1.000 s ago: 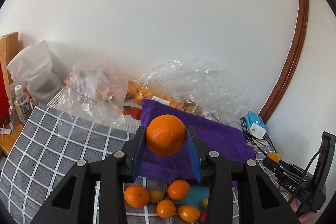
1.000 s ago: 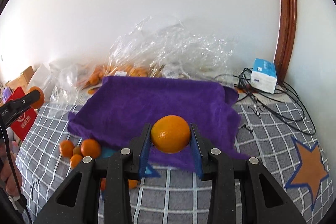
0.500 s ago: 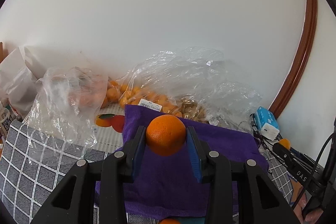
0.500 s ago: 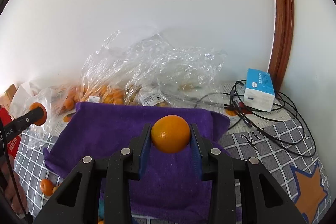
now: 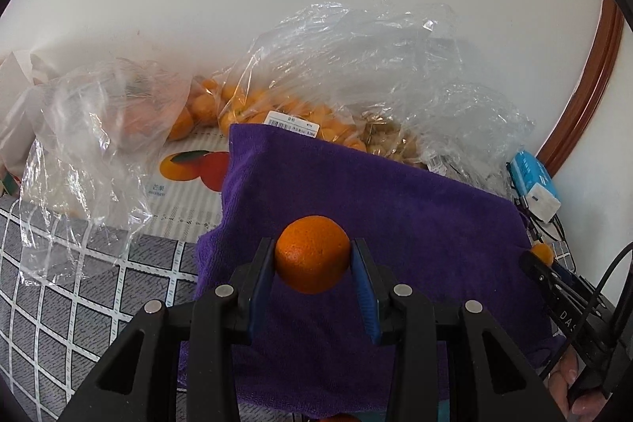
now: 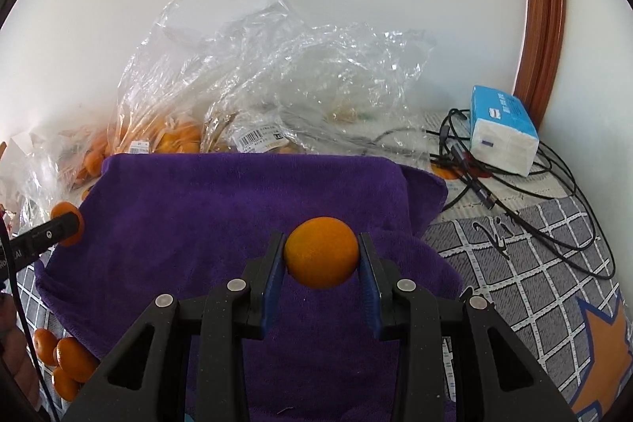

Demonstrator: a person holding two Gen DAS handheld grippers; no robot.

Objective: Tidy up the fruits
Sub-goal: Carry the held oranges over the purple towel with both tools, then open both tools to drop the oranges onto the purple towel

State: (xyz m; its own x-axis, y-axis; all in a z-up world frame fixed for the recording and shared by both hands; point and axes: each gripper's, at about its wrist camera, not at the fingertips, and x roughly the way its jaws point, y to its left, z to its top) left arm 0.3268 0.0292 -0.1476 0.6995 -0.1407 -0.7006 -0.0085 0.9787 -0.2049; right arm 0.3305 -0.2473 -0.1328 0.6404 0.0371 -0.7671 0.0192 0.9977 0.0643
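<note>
Carry step: left gripper (image 5: 312, 256) and right gripper (image 6: 321, 258) each clamp 1 orange (image 5: 312, 254) (image 6: 321, 252) above the purple towel (image 6: 237, 216). Next, probably: lower, release without rolling.

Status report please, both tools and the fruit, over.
Left tool shut on an orange. Right tool shut on a second orange. Both above the purple towel. Nothing in the way on the towel.

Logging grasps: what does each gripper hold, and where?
Left gripper and right gripper each clamp an orange by its opposite sides.
</note>
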